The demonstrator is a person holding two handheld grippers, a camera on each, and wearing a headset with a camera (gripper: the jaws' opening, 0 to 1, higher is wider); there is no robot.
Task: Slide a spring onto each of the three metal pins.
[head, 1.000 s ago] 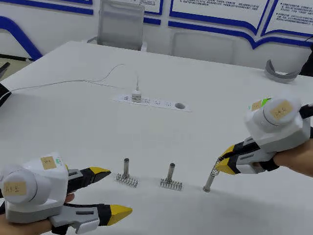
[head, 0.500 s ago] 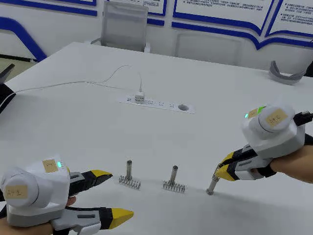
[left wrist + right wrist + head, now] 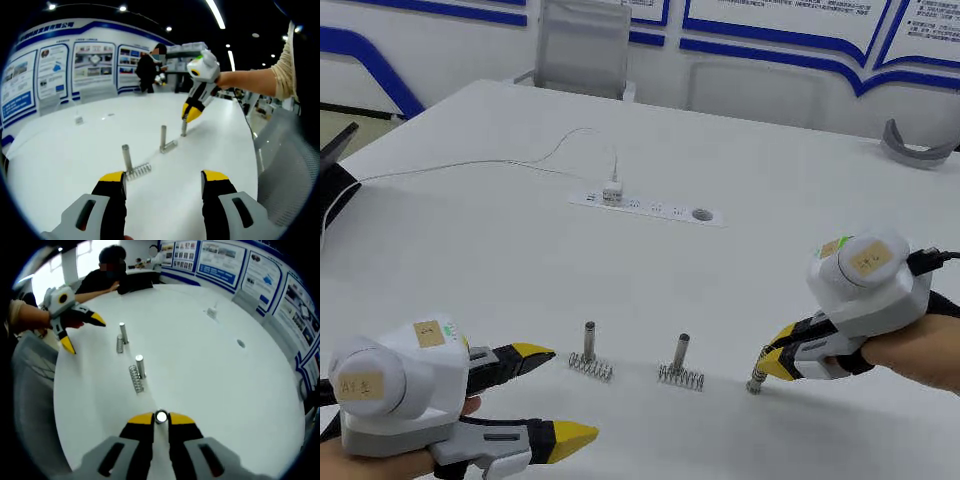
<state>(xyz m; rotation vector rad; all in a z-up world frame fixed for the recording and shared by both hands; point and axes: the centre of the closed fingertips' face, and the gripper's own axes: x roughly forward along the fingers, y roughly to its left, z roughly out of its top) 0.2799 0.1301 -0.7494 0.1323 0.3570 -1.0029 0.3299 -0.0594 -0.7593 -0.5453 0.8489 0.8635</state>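
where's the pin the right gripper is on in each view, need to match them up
Head view: the right-hand pin stands lower right, at the right gripper tips.
Left gripper view: upper centre, under the right gripper.
Right gripper view: bottom centre, between the jaws.
Shared landmark: the middle pin beside it.

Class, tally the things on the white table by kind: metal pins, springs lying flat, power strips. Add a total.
Metal pins: 3 (left pin, middle pin, right pin)
Springs lying flat: 2 (left spring, middle spring)
Power strip: 1
Total: 6
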